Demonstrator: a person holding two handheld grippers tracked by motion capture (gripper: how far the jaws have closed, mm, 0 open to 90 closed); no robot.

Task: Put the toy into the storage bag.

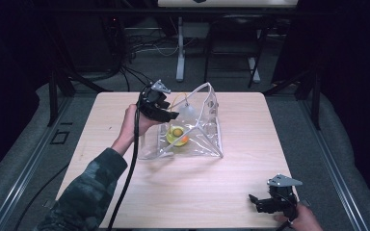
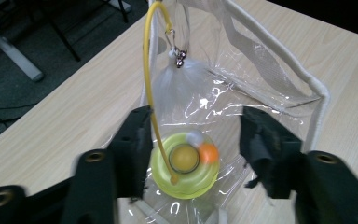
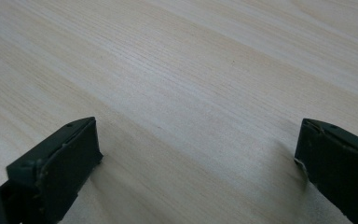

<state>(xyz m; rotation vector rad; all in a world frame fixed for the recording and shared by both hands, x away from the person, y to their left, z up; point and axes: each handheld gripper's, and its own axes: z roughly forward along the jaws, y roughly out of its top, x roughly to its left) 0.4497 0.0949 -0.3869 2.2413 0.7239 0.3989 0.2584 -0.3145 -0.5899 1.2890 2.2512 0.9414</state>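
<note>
— Dark floor, cable runs and desk legs sit behind your pale wooden table point(image 1: 192, 187). Where is your left gripper point(image 1: 160, 107)?

— You hold it over the near-left edge of the clear plastic bag point(image 1: 207, 139), which stands open toward the far middle of the table. Its jaws stand partly apart with nothing pressed between them.

— What do you see along those jaws?

— In the left gripper view, your left gripper point(image 2: 193, 140) looks down into the clear plastic bag point(image 2: 279, 79). A yellow-green round toy point(image 2: 185, 170) lies at the bottom, with an orange ball point(image 2: 208, 152) in its track. A thin yellow wand point(image 2: 147, 70) arches up from it, and a white feather tuft point(image 2: 179, 81) hangs from the wand's tip. The wand runs just beside the jaw on that view's left; whether they touch, I cannot tell.

— And your right gripper point(image 1: 265, 201)?

— You rest it low at the table's near-right corner, well apart from the bag. Its jaws stand wide over bare wood point(image 3: 191, 93), holding nothing.
</note>
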